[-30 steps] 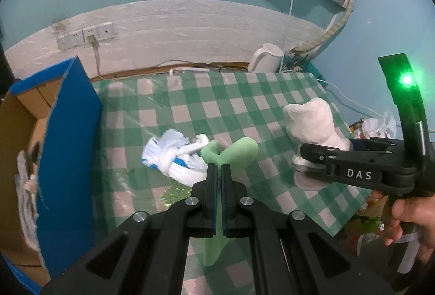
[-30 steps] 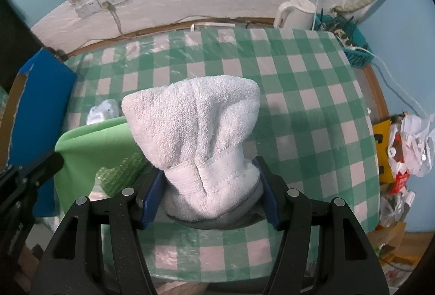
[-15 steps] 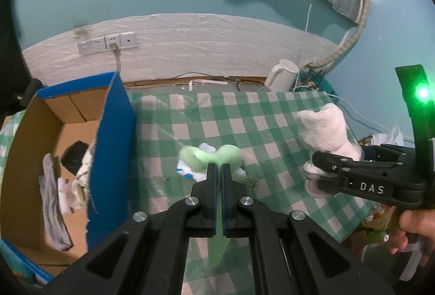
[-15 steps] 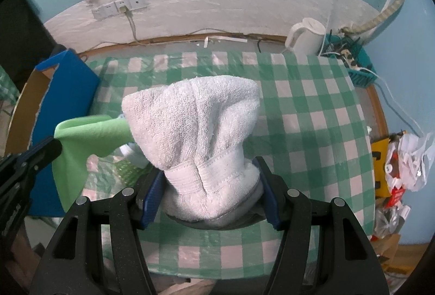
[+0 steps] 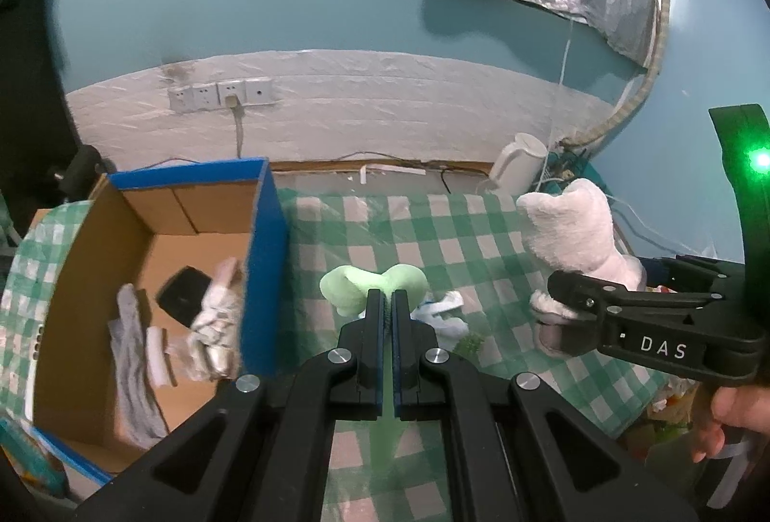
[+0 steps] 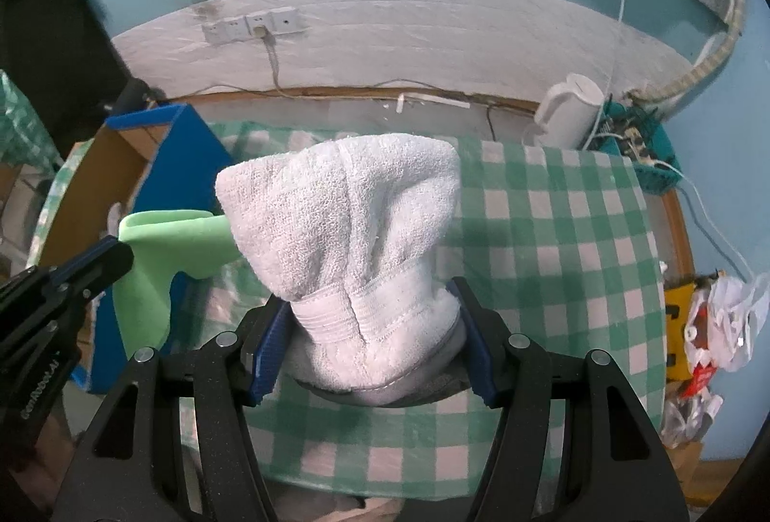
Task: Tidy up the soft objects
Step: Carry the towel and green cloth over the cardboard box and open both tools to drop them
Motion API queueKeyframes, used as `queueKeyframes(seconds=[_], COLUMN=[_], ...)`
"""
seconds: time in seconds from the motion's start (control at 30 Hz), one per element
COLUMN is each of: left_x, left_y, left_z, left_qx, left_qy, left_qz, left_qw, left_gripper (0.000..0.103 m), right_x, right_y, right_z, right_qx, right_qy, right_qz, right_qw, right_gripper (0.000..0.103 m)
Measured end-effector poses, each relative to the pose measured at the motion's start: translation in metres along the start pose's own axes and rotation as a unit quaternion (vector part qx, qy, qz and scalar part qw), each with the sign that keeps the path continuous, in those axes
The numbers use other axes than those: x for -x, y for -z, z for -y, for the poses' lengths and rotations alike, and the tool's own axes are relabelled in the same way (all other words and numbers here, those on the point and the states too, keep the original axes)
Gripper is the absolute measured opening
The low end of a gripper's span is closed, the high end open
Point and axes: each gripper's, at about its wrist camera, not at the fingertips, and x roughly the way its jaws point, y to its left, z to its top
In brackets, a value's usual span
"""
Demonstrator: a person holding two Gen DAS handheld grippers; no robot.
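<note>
Towel point(image 6: 346, 242), white terry, bunched and pinched at its hemmed end inside the right claw point(image 6: 370, 353), blue pads pressing both sides of the thick wad, loose end puffing forward above the counter point(image 6: 577, 233); held by the bulk, probably so nothing trails during the carry. Green cloth point(image 5: 373, 281), thin, nipped in the fully closed left claw point(image 5: 389, 305), two soft lobes bulging past the tips and a tail hanging below; gripped at a fold, likely so the limp fabric stays gathered. Seen from the left wrist camera, right claw point(image 5: 553, 305) off to the right side with the white towel point(image 5: 572, 238) standing up from it, a hand point(image 5: 731, 416) on its handle at the frame's lower right. Underneath, close to the counter's middle, a white-and-blue bundle point(image 5: 442, 315) lying on the green check cloth, not yet collected, with a small green scrap point(image 5: 469, 344) just beside it. Further left, at the counter's left edge, a cardboard box point(image 5: 262, 262) with blue outer walls, open on top, already holding a grey sock or rag point(image 5: 134, 368) plus pale and dark soft pieces too blurred to name; probably the destination, both claws carried aloft with their loads clear of the counter. At the far right corner, a white kettle point(image 5: 522, 163); behind, a wall socket strip point(image 5: 221, 98).
</note>
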Motion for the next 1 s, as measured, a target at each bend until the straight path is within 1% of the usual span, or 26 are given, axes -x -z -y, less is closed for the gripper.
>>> queueKeyframes(seconds=[0.27,0.47,0.73,1.0], left_x=[0.018,0.031,0.051,0.063], left_y=[-0.005,-0.006,-0.007,-0.005], left_z=[-0.025,-0.048,-0.082,-0.127], left_qx=[0.015,0.031,0.055,0.089], left_qy=[-0.017,-0.025,-0.041,-0.062], left_qz=[0.013,0.023,0.036,0.045], left_qw=[0.9997,0.9989,0.997,0.9931], left_gripper=[0.003,0.003,0.003,0.003], right_x=[0.006,0.008,0.003,-0.006], right_y=[-0.014,-0.024,-0.031,-0.036], right_z=[-0.035,-0.071,-0.116,-0.165], right_qx=[0.026,0.05,0.083,0.116], right_qy=[-0.017,-0.034,-0.058,-0.078], right_qz=[0.011,0.016,0.013,0.005], right_qw=[0.999,0.998,0.995,0.99], right_gripper=[0.063,0.063,0.063,0.063])
